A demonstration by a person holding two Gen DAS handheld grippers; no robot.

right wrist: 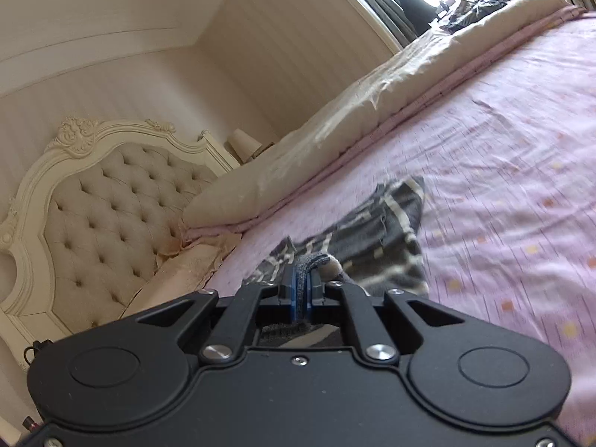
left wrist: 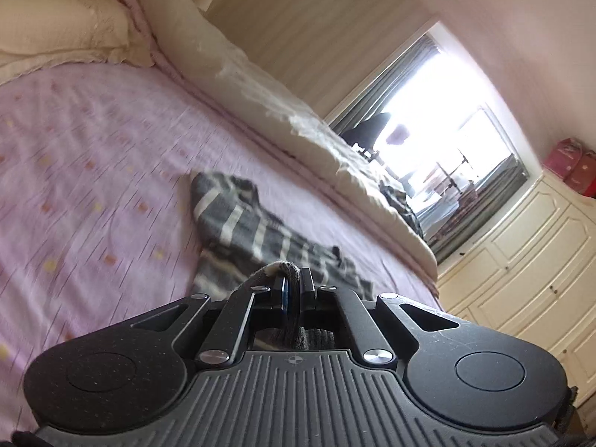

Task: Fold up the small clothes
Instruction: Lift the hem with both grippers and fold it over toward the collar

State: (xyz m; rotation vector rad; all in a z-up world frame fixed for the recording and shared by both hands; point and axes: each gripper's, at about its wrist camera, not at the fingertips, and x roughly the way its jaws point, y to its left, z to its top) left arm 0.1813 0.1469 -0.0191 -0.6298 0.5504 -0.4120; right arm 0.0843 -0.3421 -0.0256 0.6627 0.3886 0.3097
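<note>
**Ana:** Black linkage fills the foot of both views. The left gripper [left wrist: 292, 287] has its jaws closed on a bunched edge of the grey striped garment [left wrist: 246, 223], with knit showing between and behind the blue pads. The right gripper [right wrist: 302, 283] is clamped the same way on another part of that cloth [right wrist: 376, 238].

**Ben:** So each holds one piece. Where does the rest lie?

**Ana:** Ahead of both sets of fingers, spread on the pink bedsheet [left wrist: 93, 171]. In the left wrist view it runs away from the jaws, up and to the left. In the right wrist view it runs up and to the right. Its long axis points forward from the grippers, toward the folded cream duvet [left wrist: 260, 89] along the far side.

**Ben:** Which gripper is nearer the loose end?

**Ana:** Neither, as far as can be judged; both sit at the near edge, and the blur hides finer detail. Whether they grip corners or a hem cannot be told.

**Ben:** Then what does the fold turn on?

**Ana:** Probably on carrying the held edge forward over the body of the cloth, along that axis, both grippers moving level. If one leads, the fold would likely skew. The tufted headboard [right wrist: 108, 201] is well off to the side and should not interfere.
</note>
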